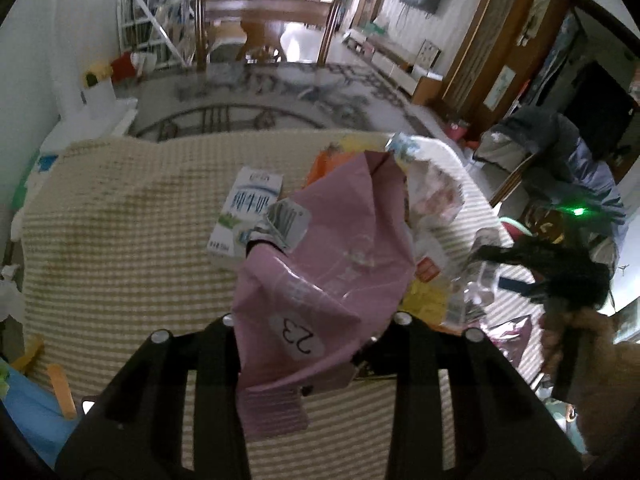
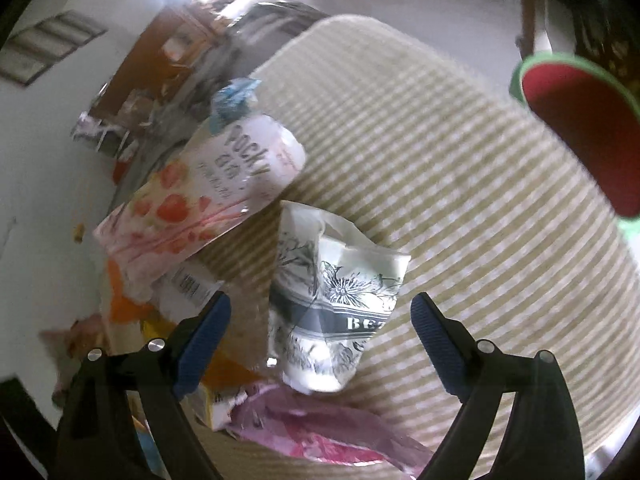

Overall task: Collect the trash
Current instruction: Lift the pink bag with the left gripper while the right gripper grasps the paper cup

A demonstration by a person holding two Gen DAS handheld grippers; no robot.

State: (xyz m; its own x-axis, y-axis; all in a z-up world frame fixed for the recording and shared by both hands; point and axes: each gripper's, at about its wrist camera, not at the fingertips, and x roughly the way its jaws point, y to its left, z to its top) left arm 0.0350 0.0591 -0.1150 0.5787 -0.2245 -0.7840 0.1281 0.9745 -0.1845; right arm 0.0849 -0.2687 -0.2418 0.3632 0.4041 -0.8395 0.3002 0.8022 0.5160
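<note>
the left gripper (image 1: 316, 344) is clamped on the pink bag (image 1: 324, 264), lifted above the checked cloth (image 1: 120, 240); the limp plastic could slip free. the right gripper (image 2: 320, 336), fingers apart over the crumpled floral wrapper (image 2: 332, 304), may push it aside.

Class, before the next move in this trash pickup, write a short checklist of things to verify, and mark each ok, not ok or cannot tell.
1. Left gripper shut on the pink bag: ok.
2. Right gripper open: ok.
3. Crumpled flowered wrapper lined up between the right fingers: ok.
4. Right pads touching that wrapper: not ok, apart.
5. Milk carton clear of the pink bag: cannot tell.
6. Bin to drop trash into in view: not ok.
</note>
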